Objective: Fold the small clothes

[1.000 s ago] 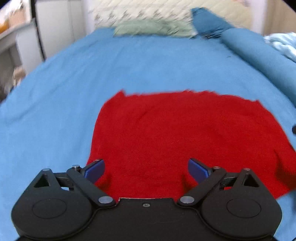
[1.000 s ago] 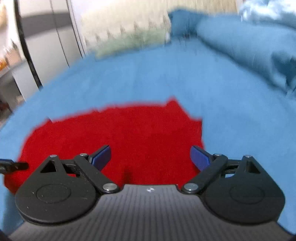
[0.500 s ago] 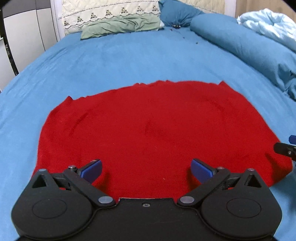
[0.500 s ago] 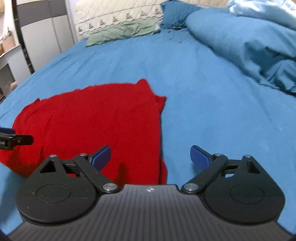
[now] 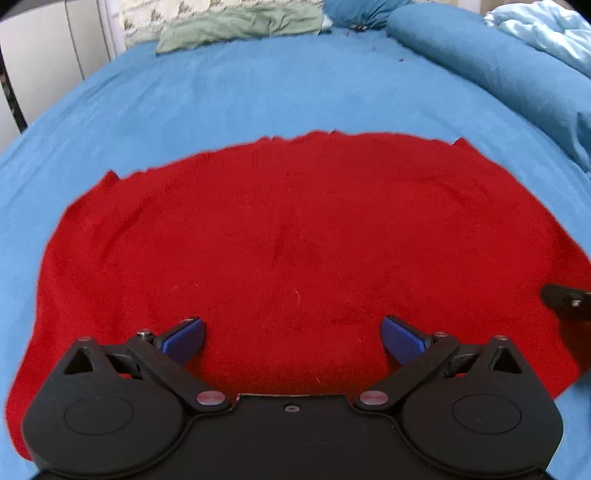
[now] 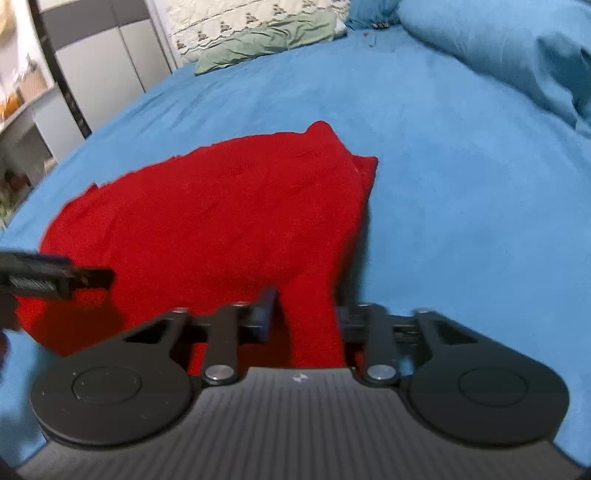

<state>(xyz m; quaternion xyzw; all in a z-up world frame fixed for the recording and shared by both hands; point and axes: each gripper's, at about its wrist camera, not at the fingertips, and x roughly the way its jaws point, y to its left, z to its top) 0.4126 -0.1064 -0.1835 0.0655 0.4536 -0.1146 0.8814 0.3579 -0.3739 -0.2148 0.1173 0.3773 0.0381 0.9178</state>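
Both jaws over red cloth [image 5: 295, 240]: right just closing onto a raised fold, left spread apart.

We're in a bedroom at home: blue-sheeted bed [image 5: 258, 92], green pillow [image 5: 240, 24] by the quilted headboard [image 6: 236, 18], rumpled duvet [image 6: 517, 55], wardrobe doors [image 6: 103, 62].

The red garment [image 5: 295, 236] is a matt, slightly fuzzy knit cloth lying on the blue sheet [image 5: 258, 88] of soft matt fabric, and above it the 2 grippers show matt black plastic with small shiny metal screws.
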